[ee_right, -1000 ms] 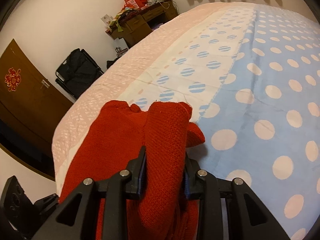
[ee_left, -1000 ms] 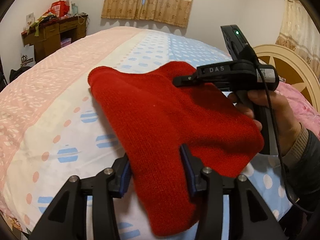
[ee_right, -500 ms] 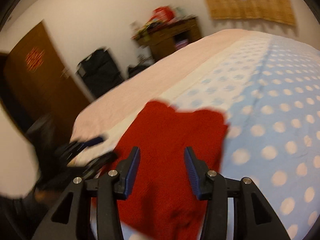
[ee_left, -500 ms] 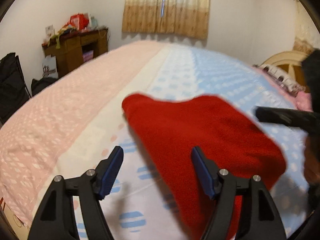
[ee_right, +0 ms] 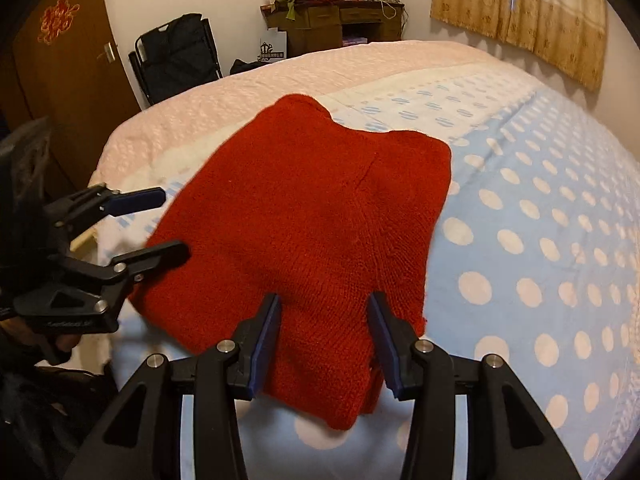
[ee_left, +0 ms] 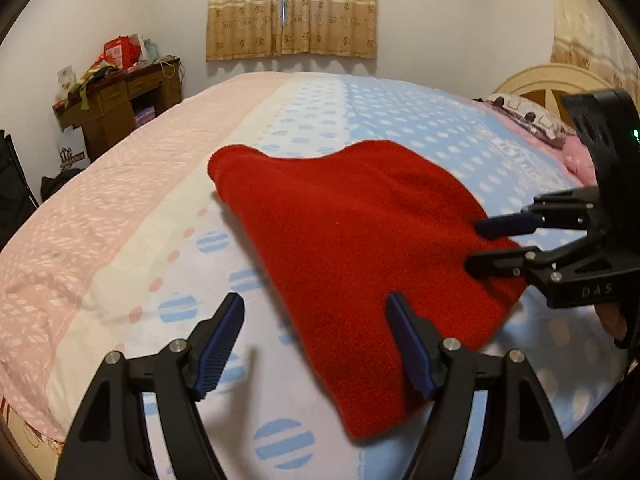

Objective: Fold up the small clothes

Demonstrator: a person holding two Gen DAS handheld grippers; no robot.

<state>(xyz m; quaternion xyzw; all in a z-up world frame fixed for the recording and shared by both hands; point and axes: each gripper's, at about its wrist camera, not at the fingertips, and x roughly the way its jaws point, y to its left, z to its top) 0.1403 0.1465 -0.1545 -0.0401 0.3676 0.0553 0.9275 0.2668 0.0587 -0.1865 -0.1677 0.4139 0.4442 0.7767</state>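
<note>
A red knitted garment (ee_left: 352, 232) (ee_right: 304, 216) lies folded and flat on the bed (ee_left: 120, 220) (ee_right: 520, 240). My left gripper (ee_left: 316, 340) (ee_right: 168, 222) hovers at the garment's near-left edge with its jaws opening; the red edge runs under the gap beside the right finger, and the pads press nothing. My right gripper (ee_right: 324, 332) (ee_left: 476, 248) stands open over the garment's other end, with knit showing below the gap and no pad gripping it. A hand holds each gripper.
The bed cover is pink, cream and dotted blue. A cluttered wooden desk (ee_left: 120, 108) (ee_right: 336, 20) stands by the far wall under the curtains. A cream headboard (ee_left: 532, 84) and pillow (ee_left: 528, 116) lie to the right. A black folding chair (ee_right: 176, 56) and brown door (ee_right: 60, 60) stand beyond the bed.
Both grippers were shut on folds of the red garment, then let go and drew back. The garment has dropped flat onto the bed. The right gripper has swung around to the garment's end.
</note>
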